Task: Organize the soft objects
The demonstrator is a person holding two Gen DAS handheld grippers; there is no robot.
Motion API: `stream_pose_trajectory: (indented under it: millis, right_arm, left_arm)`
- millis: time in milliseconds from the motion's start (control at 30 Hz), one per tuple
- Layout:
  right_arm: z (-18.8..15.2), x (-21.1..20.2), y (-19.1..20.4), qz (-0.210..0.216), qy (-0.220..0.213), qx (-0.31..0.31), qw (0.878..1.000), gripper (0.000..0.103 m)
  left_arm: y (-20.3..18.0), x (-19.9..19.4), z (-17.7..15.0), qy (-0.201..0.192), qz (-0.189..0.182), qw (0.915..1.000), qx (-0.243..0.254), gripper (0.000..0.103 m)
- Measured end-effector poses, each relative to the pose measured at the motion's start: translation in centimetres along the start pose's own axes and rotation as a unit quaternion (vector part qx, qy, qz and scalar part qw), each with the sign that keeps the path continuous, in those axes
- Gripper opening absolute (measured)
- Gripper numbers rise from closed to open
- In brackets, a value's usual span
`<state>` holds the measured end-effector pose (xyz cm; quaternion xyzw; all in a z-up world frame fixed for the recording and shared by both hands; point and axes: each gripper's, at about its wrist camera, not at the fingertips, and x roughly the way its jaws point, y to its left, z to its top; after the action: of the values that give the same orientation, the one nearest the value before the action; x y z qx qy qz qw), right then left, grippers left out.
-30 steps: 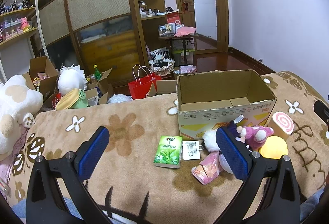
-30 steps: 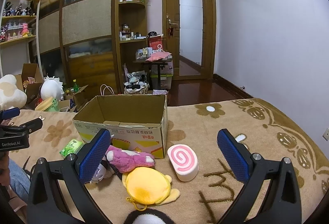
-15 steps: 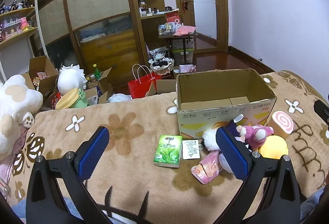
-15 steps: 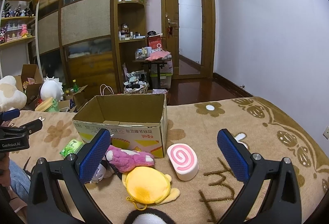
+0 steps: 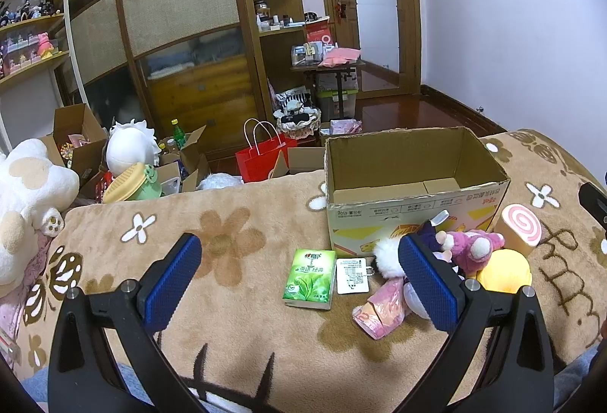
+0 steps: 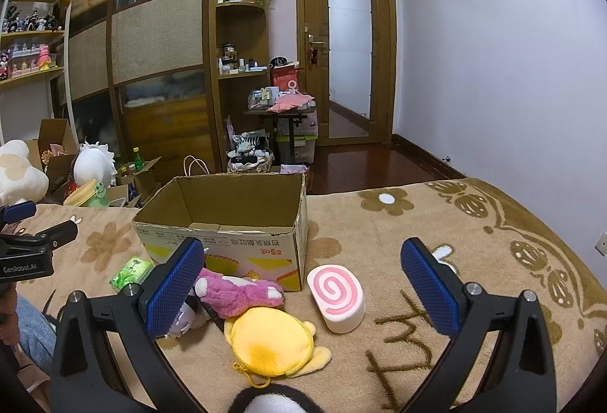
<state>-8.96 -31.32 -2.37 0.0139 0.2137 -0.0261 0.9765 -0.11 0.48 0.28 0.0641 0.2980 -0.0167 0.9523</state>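
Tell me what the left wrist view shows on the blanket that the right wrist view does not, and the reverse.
Only the left wrist view shows the white card and the pink packet beside the green tissue pack. Only the right wrist view shows a black-and-white plush at its bottom edge. Both show the open cardboard box, the pink plush, the yellow pouch and the swirl-roll cushion. Both grippers are open and hold nothing.
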Motion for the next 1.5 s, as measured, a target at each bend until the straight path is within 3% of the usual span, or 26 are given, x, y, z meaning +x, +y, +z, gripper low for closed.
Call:
stream_pose_trajectory:
  millis: [1167,1500]
  right_arm:
    - [0.0,0.0,0.0,-0.001,0.001,0.001,1.000,0.103]
    - [-0.5,1.4,-0.2,-0.001,0.030,0.010,1.000,0.103]
  left_arm:
    - [-0.2,0.0,-0.1,0.003,0.001,1.0000,0.002,0.102]
    - [-0.5,1.5,-0.3,0.034,0.004,0.9989,0.034,0.102]
